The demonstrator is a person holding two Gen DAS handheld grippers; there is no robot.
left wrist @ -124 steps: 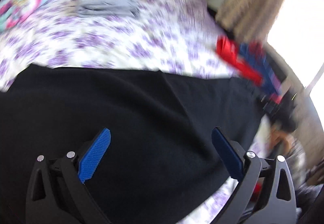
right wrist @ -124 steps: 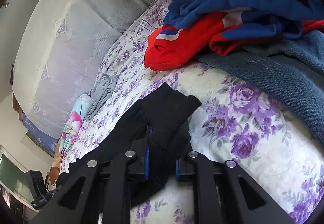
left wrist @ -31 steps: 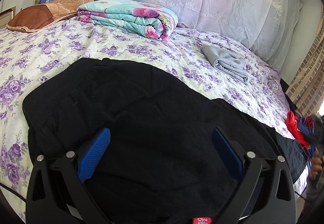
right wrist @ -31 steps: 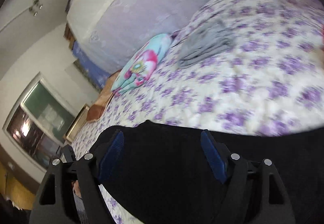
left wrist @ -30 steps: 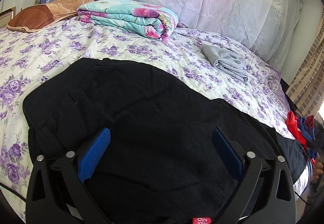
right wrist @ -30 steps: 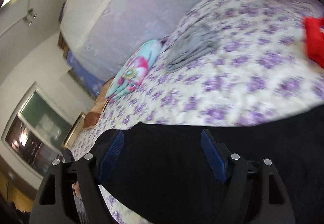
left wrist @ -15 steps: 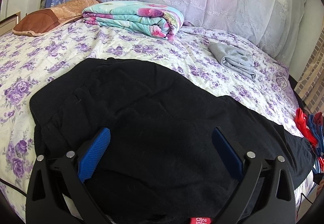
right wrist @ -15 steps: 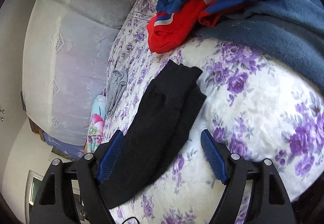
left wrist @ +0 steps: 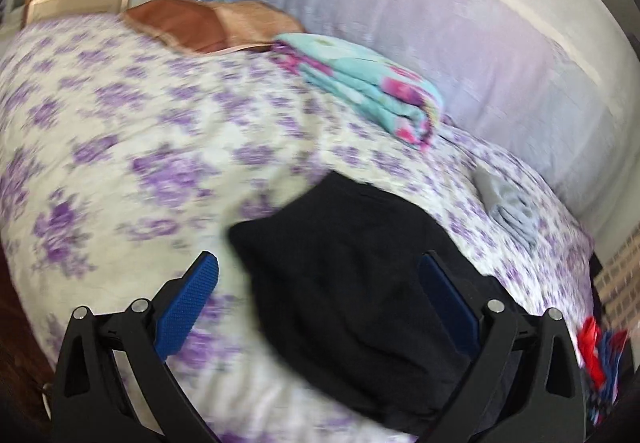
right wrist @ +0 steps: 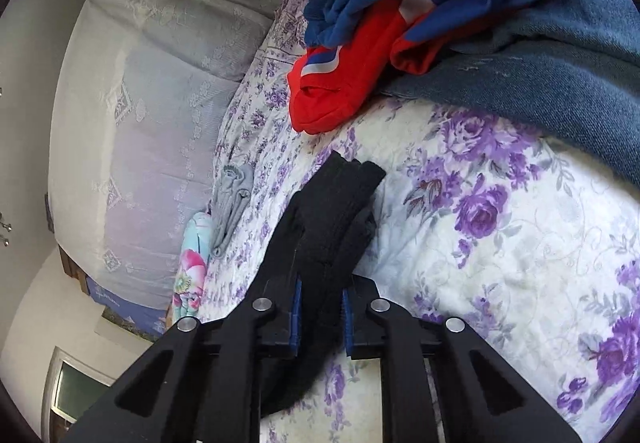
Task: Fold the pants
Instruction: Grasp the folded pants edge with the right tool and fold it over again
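Now | right fingers (right wrist: 320, 317) closing on black pants (right wrist: 332, 211) | left fingers (left wrist: 200, 283) spread wide, empty.

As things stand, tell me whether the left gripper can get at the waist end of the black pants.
Probably yes. The left gripper is open, and the black pants lie flat on the floral bedspread just ahead of its fingers, with nothing on top of them.

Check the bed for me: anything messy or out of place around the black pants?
Yes. A loose heap of red and blue clothes sits unfolded on denim beyond the black pants. The right gripper is closing on bunched leg ends.
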